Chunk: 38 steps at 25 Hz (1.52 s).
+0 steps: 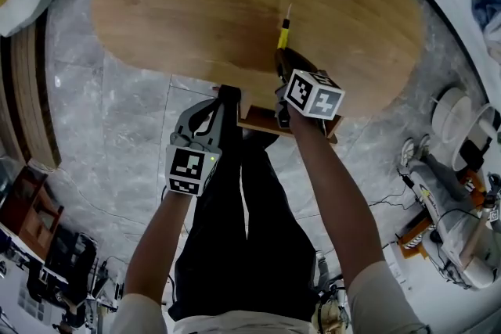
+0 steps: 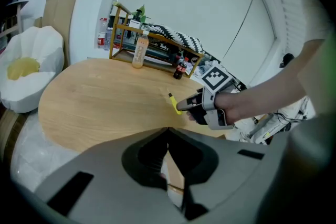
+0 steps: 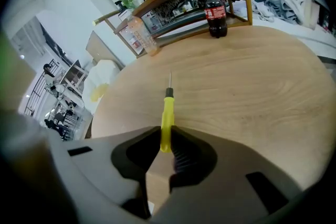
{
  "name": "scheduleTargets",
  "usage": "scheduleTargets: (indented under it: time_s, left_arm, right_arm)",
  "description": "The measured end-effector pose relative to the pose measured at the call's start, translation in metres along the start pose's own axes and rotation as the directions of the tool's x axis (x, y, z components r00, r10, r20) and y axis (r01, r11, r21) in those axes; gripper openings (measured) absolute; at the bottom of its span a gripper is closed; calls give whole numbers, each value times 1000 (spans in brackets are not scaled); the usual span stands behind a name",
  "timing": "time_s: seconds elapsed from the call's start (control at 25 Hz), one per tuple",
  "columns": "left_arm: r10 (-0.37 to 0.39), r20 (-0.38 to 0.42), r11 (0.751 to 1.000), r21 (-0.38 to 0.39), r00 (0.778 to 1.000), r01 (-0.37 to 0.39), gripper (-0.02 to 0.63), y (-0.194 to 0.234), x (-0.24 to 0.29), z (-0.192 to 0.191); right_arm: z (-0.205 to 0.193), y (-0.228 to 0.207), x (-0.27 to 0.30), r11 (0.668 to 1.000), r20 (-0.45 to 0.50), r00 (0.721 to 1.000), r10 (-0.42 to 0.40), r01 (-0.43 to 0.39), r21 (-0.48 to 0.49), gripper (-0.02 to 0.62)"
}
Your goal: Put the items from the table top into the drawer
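Right claw (image 3: 167, 136) on yellow screwdriver (image 3: 167, 110), grip unseen from head view

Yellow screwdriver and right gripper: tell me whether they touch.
Touching. The right gripper view shows the right gripper with both jaws clamped on the handle of the yellow screwdriver, no gap on either side.
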<state>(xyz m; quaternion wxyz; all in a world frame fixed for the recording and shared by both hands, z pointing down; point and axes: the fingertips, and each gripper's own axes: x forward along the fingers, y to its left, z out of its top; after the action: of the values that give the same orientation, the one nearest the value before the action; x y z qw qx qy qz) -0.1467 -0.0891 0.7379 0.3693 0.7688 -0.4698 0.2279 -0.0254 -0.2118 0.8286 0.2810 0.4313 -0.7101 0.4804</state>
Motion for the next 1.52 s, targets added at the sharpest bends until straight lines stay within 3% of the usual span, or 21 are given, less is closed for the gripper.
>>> scheduleTargets:
  time_s: [0.2,0.44,0.56,0.72,1.04,1.12,1.32,1.52]
  left_arm:
    - [-27,-4,999,27,1000,27,21,-25,3,-2]
    - [-57,-11,996,61,998,57,21,-56,7,-5]
    - [-71,-18,994,78,997,72,21,-71,9,-9]
    - [-88,-30,992,93,996,90,21,-90,9,-18]
    - [-97,-59,989,111,994,103,21,-104,8,-39]
    - [-97,-65,988,113,993,104,21,-105,8,-43]
    - [-90,-76,989,108,993,97,21,-103,7,-52]
    - [-91,-90,989,104,992,101,21,-100,14,-60]
  right_arm:
    - [-19,-16,-26,998,-11,999,52,-52,19,72]
    - [-52,-33,-61,992,-59,992,113,-116,-47,72]
    - [-71,-34,-78,978,-89,978,188,-195,-72,72]
    - [-111,-31,-101,938,-192,937,291,-319,-134,72]
    - [-187,-36,-130,849,-435,808,397,-503,-160,72]
    - [-202,-40,-133,831,-493,783,379,-522,-190,72]
    - [-231,-70,-121,813,-599,777,193,-468,-346,72]
    - [-243,-99,-99,836,-654,747,117,-429,-341,75]
